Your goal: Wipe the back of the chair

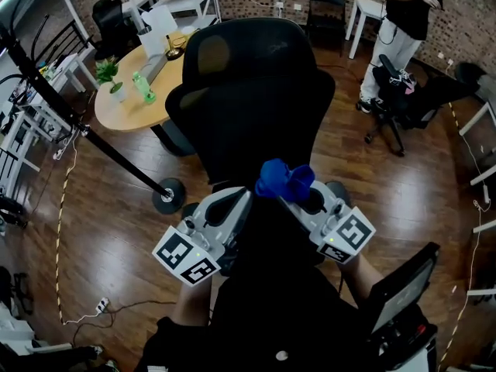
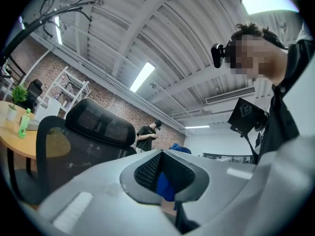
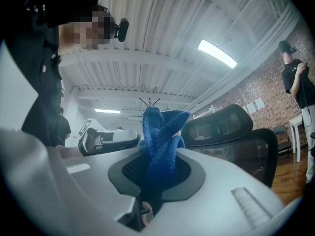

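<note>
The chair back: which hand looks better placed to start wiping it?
Right, probably. The right gripper is shut on the blue cloth, bunched close to the chair back. The left gripper shows only a sliver of blue between its jaws.

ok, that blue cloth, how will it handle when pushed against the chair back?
Likely floppy: the blue cloth sprouts crumpled from the shut right gripper. Probably light, and it may bunch on the mesh chair back.
</note>
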The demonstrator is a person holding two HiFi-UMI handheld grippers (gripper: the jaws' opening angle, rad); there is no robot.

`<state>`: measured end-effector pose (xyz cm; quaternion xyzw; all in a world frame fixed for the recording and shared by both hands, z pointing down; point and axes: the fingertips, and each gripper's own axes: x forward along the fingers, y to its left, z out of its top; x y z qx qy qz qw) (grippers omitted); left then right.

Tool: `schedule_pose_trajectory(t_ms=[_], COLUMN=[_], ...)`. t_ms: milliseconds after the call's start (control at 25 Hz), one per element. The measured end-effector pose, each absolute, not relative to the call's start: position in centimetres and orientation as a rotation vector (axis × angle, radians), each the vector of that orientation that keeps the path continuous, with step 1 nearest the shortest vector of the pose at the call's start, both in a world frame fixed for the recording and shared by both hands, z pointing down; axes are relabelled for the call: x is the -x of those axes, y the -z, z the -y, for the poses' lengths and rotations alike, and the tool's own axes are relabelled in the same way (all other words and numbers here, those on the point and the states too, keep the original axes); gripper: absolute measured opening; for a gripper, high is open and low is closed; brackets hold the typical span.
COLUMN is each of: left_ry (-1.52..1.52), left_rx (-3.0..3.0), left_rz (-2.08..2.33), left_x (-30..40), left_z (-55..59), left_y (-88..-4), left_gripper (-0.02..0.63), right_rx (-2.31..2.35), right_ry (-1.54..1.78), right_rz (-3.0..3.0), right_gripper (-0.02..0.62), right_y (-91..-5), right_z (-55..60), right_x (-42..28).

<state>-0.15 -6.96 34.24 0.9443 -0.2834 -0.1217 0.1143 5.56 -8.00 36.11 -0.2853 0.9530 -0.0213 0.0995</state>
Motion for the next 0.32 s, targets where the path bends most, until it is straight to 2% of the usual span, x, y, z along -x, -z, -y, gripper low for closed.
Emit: schedule_pose_trajectory(t_ms=[320], left_ry=[0.332], left_rx=[-2.763], left_rz=[0.88], left_x=[0.06], left_z=[6.58], left_y=[-34.71], left_gripper=[0.003], right_rx=[0.781], right_ry=[0.074], right_rz=[-2.815], right_gripper=[0.052], right_y=[-36.18], right_z=[7.33], right_x=[-5.19])
